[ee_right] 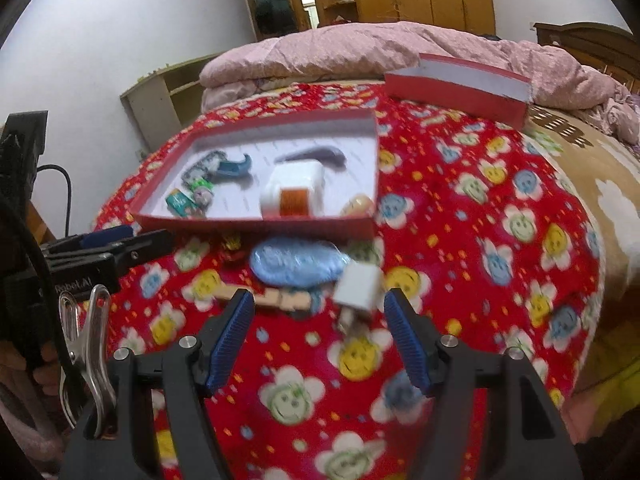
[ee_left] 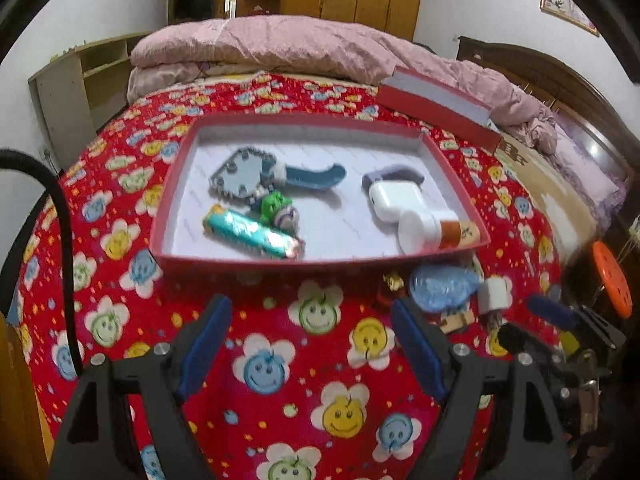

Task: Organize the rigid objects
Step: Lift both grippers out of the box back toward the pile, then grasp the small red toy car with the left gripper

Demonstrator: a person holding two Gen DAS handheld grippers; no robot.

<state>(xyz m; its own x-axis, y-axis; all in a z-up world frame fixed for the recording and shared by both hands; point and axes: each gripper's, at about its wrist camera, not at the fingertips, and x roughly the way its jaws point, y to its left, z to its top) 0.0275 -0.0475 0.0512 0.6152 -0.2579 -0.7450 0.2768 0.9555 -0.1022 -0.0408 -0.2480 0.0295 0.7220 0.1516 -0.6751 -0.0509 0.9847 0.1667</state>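
Your left tongs (ee_left: pixel 310 344) stand apart with nothing between the blue pads, held over the red flowered bedspread (ee_left: pixel 280 360). Your right tongs (ee_right: pixel 320 336) also stand apart and empty. The red tray (ee_left: pixel 192 136) lies on the bed at 12 o'clock from the left tongs. It holds a hand mirror (ee_left: pixel 244 174), a teal tube (ee_left: pixel 252 232), a small green figure (ee_left: pixel 278 210), a white case (ee_left: pixel 394 200) and a white-capped bottle (ee_left: pixel 436 232). Outside the tray, just past its near wall, lie a blue oval piece (ee_right: pixel 296 260), a white charger plug (ee_right: pixel 358 284) and a wooden clothespin (ee_right: pixel 268 300). The plug sits at 12 o'clock from the right tongs, near the right pad. The tray's lid (ee_right: pixel 456 88) rests at 1 o'clock, against the pink quilt (ee_right: pixel 360 48).
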